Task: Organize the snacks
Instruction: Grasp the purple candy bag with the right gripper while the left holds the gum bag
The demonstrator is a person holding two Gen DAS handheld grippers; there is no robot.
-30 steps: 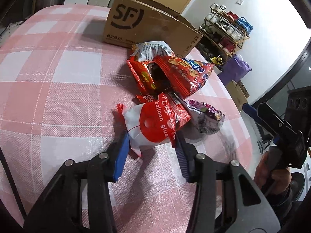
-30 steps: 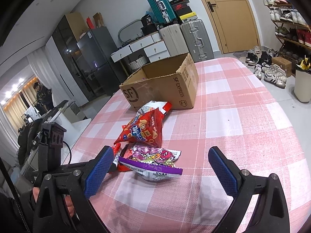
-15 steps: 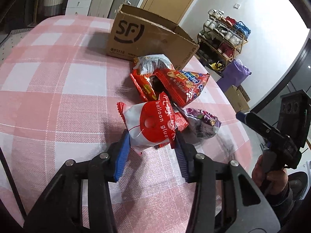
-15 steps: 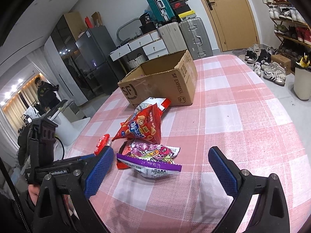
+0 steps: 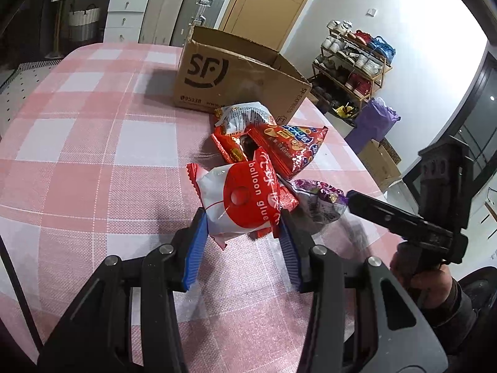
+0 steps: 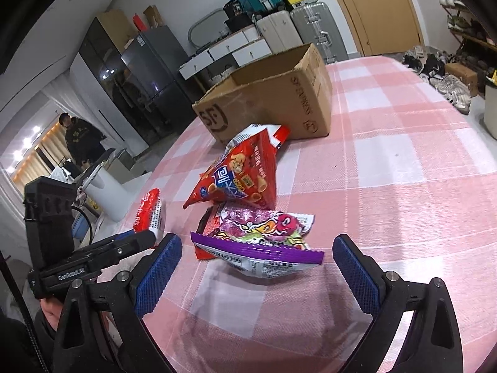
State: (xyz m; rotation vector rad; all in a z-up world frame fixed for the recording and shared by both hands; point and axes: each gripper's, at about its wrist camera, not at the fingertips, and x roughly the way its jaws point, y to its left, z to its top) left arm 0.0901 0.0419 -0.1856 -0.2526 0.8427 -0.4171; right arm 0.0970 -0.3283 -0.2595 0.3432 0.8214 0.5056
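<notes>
Red-white packet (image 5: 239,202) pinched in left claw (image 5: 240,239).

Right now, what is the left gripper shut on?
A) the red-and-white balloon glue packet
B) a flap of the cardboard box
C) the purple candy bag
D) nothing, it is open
A: the left gripper has both blue pads pressed against the red-and-white balloon glue packet, held up off the tablecloth.

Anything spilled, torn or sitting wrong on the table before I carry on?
Nothing spilled or visibly torn. The snacks lie in a loose, overlapping heap beside the open brown cardboard box, not in it. The red-and-white balloon glue packet is tilted between the left gripper fingers. The purple candy bag lies before the open right gripper.
</notes>
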